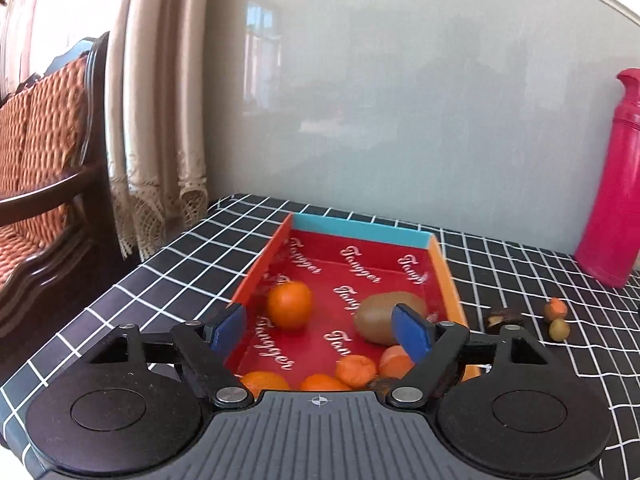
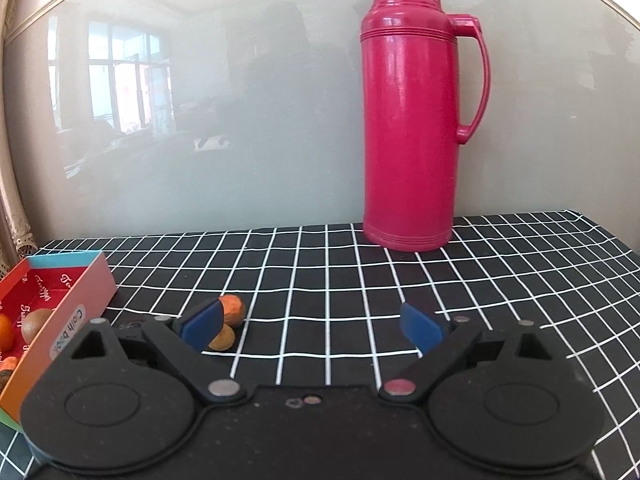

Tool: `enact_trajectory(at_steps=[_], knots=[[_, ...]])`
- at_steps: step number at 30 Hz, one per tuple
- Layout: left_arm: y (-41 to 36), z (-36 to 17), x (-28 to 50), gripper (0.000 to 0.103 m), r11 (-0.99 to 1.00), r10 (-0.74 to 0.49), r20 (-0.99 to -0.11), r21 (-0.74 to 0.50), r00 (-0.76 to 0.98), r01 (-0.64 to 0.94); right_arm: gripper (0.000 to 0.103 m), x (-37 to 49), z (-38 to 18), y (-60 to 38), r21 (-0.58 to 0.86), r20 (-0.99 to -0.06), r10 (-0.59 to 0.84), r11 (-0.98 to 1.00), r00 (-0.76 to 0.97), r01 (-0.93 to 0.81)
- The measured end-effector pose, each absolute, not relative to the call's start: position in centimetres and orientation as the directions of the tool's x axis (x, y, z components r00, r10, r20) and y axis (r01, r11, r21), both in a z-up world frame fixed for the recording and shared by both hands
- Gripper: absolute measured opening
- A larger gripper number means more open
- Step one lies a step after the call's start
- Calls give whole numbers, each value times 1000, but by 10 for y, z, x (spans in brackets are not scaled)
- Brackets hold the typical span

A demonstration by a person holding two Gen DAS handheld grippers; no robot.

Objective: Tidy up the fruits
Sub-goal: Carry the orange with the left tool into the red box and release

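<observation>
A tall pink thermos jug (image 2: 412, 120) with a handle at its 3 o'clock side stands upright on the black, white-gridded tablecloth (image 2: 500, 280) against a glossy pale wall panel (image 2: 240, 120), while a beige lace-trimmed curtain (image 1: 160, 100) and a wooden chair with an orange patterned cushion (image 1: 44, 128) sit toward 9 o'clock of the table.

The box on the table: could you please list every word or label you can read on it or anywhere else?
"Tangger" (reading uncertain): white script repeated over the red inside of the box.
"Cloth book", apparently: sticker on the box's outer side wall; its smaller print is too blurred to read.
The flask shows no text.
</observation>
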State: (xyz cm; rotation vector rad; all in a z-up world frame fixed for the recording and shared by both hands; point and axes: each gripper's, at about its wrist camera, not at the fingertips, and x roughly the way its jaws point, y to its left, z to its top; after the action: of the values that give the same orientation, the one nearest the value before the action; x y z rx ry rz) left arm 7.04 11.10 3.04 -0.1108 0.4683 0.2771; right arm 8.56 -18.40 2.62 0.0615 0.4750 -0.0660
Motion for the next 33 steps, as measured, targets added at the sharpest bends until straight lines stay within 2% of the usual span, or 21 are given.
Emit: enact_trajectory(at_steps=[13,33], knots=[[89,36,67,97,968,228,-421,0,878,-251,97,78,32,-191,31,-437,-41,998,898,61],[119,34,59,98,960,247,-432,-15,867,-281,97,93,20,-141,-19,-456,34,999,889,-47]])
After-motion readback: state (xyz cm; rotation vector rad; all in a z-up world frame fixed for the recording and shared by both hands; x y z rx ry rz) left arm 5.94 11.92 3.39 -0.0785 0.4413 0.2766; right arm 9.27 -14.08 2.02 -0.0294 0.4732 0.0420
